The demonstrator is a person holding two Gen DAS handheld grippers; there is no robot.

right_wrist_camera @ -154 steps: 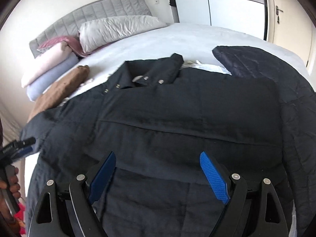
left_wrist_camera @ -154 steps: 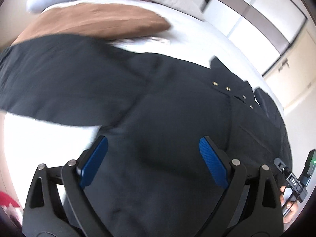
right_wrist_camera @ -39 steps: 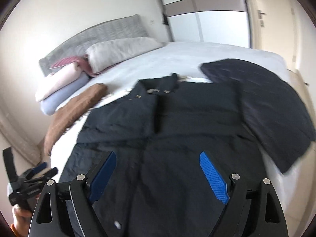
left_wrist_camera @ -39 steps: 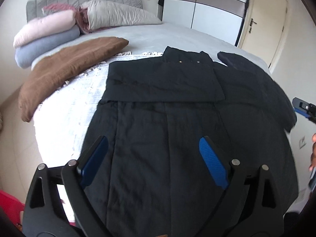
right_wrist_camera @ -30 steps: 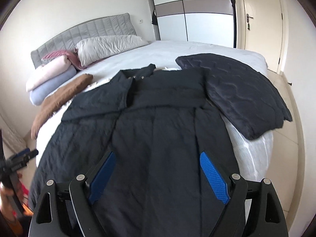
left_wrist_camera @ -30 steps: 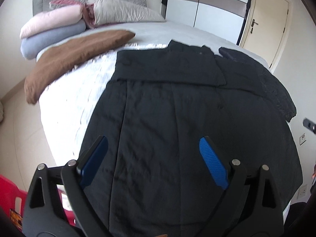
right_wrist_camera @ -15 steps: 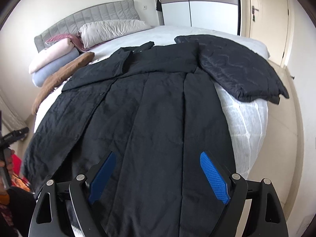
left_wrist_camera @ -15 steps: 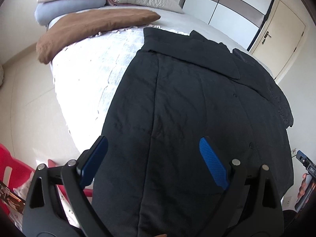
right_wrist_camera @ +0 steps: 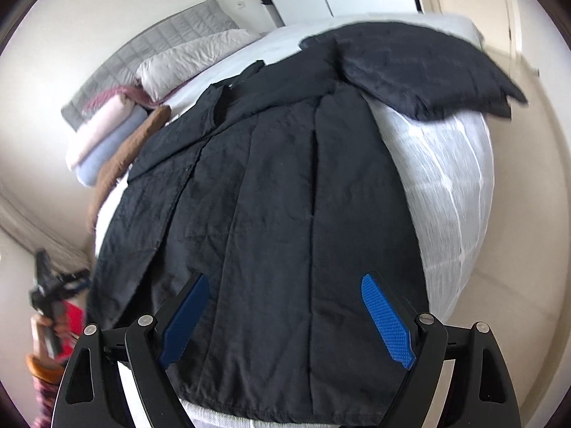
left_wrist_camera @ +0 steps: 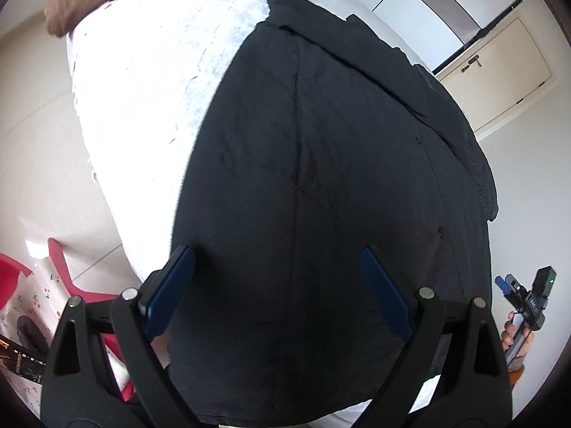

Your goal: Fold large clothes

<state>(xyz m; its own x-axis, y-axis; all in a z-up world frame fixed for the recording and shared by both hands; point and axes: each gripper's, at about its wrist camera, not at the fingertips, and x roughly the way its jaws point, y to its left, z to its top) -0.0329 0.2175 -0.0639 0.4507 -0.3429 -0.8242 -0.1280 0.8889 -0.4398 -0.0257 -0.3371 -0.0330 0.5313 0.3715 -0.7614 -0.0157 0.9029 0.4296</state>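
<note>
A long black quilted coat (left_wrist_camera: 321, 185) lies spread on the white bed (left_wrist_camera: 150, 82), collar far, hem hanging over the near edge. It also shows in the right wrist view (right_wrist_camera: 271, 221), with both sleeves folded in across the chest. My left gripper (left_wrist_camera: 278, 285) is open and empty, hovering over the left part of the hem. My right gripper (right_wrist_camera: 285, 317) is open and empty over the right part of the hem. Each gripper shows small at the edge of the other's view, the right one (left_wrist_camera: 524, 296) and the left one (right_wrist_camera: 53, 285).
A dark quilted blanket (right_wrist_camera: 421, 67) lies folded at the bed's far right. A brown blanket (right_wrist_camera: 125, 153), pink and blue rolls (right_wrist_camera: 107, 132) and a grey pillow (right_wrist_camera: 192, 60) sit by the headboard. A red chair (left_wrist_camera: 53, 271) stands on the floor at left. Wardrobe and door (left_wrist_camera: 499, 42) stand behind.
Both grippers have pulled back from the coat's chest toward the foot of the bed and dropped lower over the hem. Both sleeves were folded in. Both jaws stay open.
</note>
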